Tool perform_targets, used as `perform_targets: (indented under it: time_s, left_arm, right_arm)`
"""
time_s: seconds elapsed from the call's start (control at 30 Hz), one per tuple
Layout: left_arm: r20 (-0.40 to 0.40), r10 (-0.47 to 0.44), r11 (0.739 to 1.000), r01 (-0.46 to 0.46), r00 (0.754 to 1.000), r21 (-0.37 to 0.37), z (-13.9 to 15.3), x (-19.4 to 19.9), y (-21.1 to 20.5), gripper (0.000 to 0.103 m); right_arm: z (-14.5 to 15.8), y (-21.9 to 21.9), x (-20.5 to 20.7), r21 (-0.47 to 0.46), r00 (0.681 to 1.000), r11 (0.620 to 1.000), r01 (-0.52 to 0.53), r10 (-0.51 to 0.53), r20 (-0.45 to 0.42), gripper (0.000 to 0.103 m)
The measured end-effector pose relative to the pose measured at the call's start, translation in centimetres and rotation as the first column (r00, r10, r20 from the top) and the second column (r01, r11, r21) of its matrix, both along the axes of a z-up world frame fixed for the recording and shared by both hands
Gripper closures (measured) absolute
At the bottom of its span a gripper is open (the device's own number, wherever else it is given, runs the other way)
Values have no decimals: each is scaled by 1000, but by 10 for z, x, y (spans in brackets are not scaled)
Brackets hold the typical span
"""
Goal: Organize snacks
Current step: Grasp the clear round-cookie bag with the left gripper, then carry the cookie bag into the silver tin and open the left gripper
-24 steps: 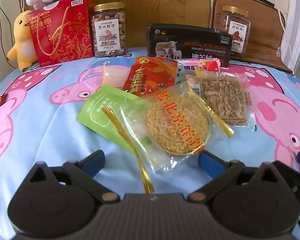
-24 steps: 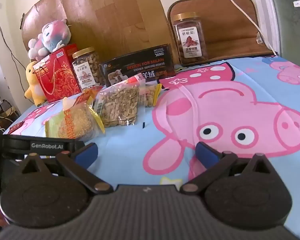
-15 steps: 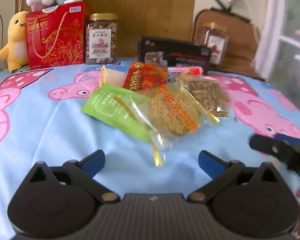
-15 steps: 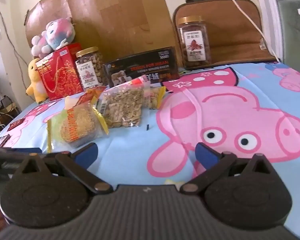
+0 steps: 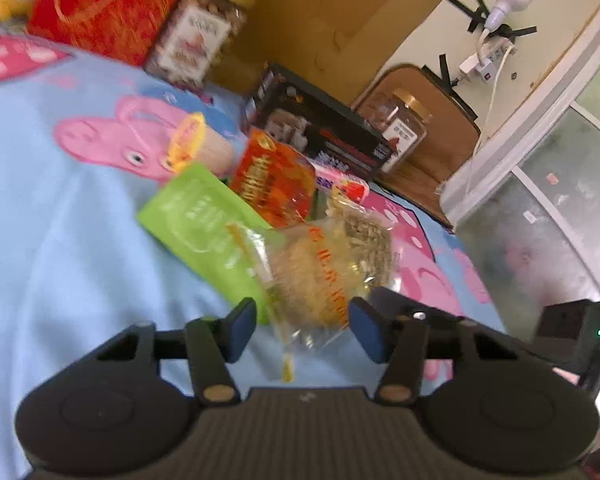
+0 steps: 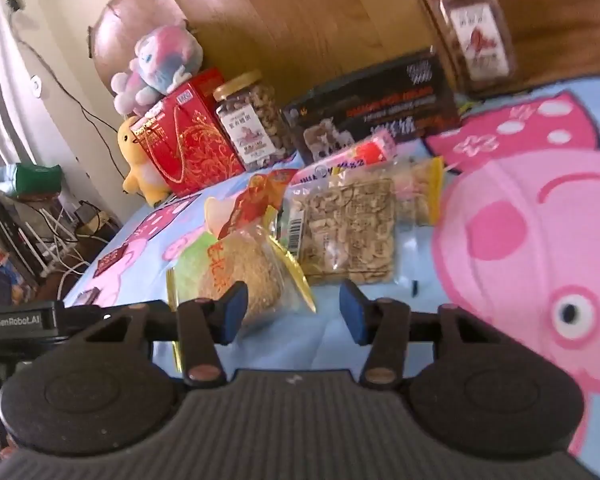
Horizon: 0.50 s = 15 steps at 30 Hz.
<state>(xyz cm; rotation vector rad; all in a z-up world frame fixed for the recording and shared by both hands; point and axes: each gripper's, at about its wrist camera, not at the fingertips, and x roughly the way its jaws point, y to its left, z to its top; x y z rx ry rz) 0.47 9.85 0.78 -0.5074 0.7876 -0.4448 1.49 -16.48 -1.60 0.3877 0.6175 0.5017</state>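
Snack packets lie in a pile on the blue pig-print cloth. My left gripper is open, its blue pads either side of the near end of a clear bag holding a round golden cake; no pad visibly presses it. A green packet, a red-orange packet and a seed brittle bag lie around it. My right gripper is open over bare cloth, with the cake bag behind its left finger and the brittle bag just ahead.
Along the back stand a red gift box, a nut jar, a black box and a second jar. Plush toys sit at the far left. The cloth's edge drops off at the left, by cables.
Both grippers have moved closer to the snack pile and rolled, and their jaws stand narrower than before. The cake bag's near end now lies between my left fingers.
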Motion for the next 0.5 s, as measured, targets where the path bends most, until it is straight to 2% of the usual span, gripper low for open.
perform_targets:
  time_s: [0.07,0.1,0.13,0.2,0.3,0.4,0.5]
  left_arm:
    - [-24,-13,1000,13,1000,-7,-6,10,-6,63]
    - [-26,-10,1000,10,1000,3,-7,11,-9,70]
    - [-23,-6,1000,6,1000,19,-8,10,-11,72]
    - [-20,-17,1000,17,1000,13,-7,6,-12,74]
    - [0,-30,999,30,1000,12,3,-3,-14,74]
    - [52,-52,998,50,997,33,21,1,-18,74]
    - [126,-76,995,67,989,73,48,23,-31,74]
  right_arm:
    - [-5,1,7,44,998,998,-34,36,-44,50]
    - [-8,2,7,77,995,995,-63,69,-67,53]
    - [-8,4,4,85,994,993,-82,88,-70,59]
    - [-5,11,-9,21,994,995,-99,100,-36,67]
    - [5,12,-29,-25,993,994,-111,111,27,70]
    - [18,5,-38,-32,992,994,-104,106,70,70]
    - [37,-7,-28,-13,991,997,-74,75,115,70]
